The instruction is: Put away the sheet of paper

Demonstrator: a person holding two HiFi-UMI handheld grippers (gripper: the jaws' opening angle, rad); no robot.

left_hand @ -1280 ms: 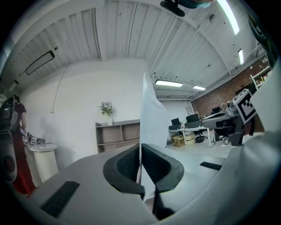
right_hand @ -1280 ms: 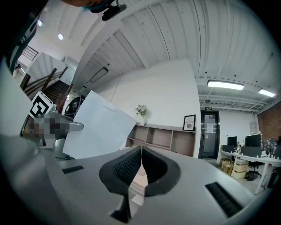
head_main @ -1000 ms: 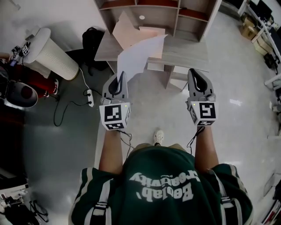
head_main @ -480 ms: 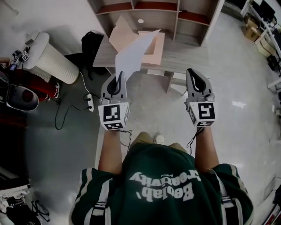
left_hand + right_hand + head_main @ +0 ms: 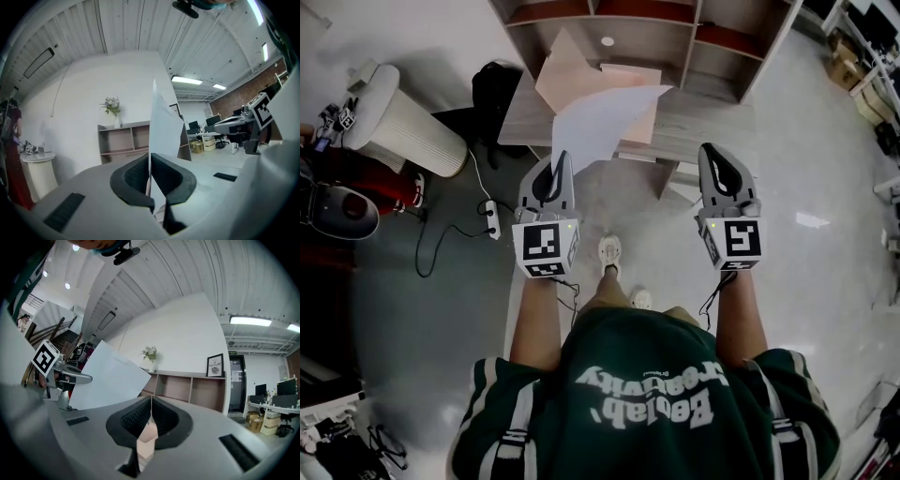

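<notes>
A white sheet of paper (image 5: 602, 124) hangs in the air over the near edge of a low wooden desk (image 5: 705, 120). My left gripper (image 5: 555, 161) is shut on its near corner. In the left gripper view the sheet (image 5: 165, 127) stands edge-on, pinched between the dark pads (image 5: 136, 176) of the left gripper (image 5: 150, 171). My right gripper (image 5: 716, 155) is level beside it to the right, apart from the sheet. The right gripper (image 5: 151, 404) is shut with nothing in it, and the sheet (image 5: 105, 378) shows to its left.
An open beige box (image 5: 581, 75) lies on the desk, with a wooden shelf unit (image 5: 647, 28) behind it. A white ribbed cylinder (image 5: 408, 127), a black bag (image 5: 492, 84) and a power strip with cable (image 5: 492, 220) lie left. The person's shoe (image 5: 609, 251) is on the floor below.
The sheet's free end has swung out to the right over the desk. The person's foot has stepped forward between the grippers. Both grippers stay shut.
</notes>
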